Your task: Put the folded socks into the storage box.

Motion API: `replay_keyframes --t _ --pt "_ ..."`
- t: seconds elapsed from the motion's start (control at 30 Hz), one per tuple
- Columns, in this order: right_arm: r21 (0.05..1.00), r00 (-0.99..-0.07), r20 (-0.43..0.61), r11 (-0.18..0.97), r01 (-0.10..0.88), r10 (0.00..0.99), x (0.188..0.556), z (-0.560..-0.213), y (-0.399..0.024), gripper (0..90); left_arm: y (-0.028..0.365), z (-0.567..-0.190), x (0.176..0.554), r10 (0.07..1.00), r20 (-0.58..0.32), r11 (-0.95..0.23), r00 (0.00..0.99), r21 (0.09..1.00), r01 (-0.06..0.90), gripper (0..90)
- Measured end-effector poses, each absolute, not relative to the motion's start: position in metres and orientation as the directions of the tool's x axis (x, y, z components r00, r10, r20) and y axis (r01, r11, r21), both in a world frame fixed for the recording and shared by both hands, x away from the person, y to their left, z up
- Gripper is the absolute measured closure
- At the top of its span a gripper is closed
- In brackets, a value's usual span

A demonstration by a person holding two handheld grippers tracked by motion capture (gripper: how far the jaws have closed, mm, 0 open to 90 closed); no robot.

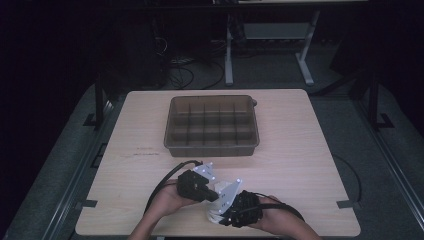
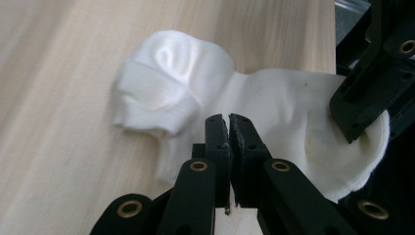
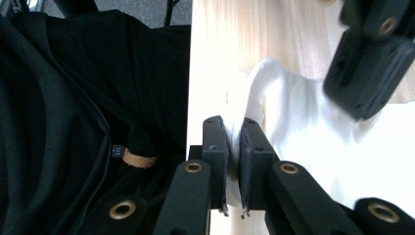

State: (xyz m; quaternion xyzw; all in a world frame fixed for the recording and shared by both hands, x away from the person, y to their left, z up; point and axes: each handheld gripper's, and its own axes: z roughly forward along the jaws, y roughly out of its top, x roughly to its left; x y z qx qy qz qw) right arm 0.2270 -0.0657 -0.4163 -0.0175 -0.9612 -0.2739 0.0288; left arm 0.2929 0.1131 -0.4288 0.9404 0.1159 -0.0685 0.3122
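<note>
A white sock lies crumpled on the light wooden table near its front edge, and is also seen as the sock and the sock. My left gripper is shut, its jaws pinched together on the fabric at the sock's middle. My right gripper is shut on the sock's edge, with white cloth squeezed between its pads right at the table's rim. In the high view the left gripper and right gripper meet over the sock, tips close together.
A brown tray divided into several compartments stands mid-table beyond the grippers. Dark clothing of the person hangs just off the table's front edge. Table legs and cables lie on the floor behind.
</note>
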Motion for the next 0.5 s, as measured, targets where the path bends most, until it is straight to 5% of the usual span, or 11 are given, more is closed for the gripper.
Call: replay_keyframes --t 0.5 --pt "0.525 -0.998 0.068 0.851 0.029 -0.008 0.217 -0.402 -0.061 83.1 0.11 -0.438 0.292 0.173 -0.209 -0.796 0.962 0.545 0.262 86.6"
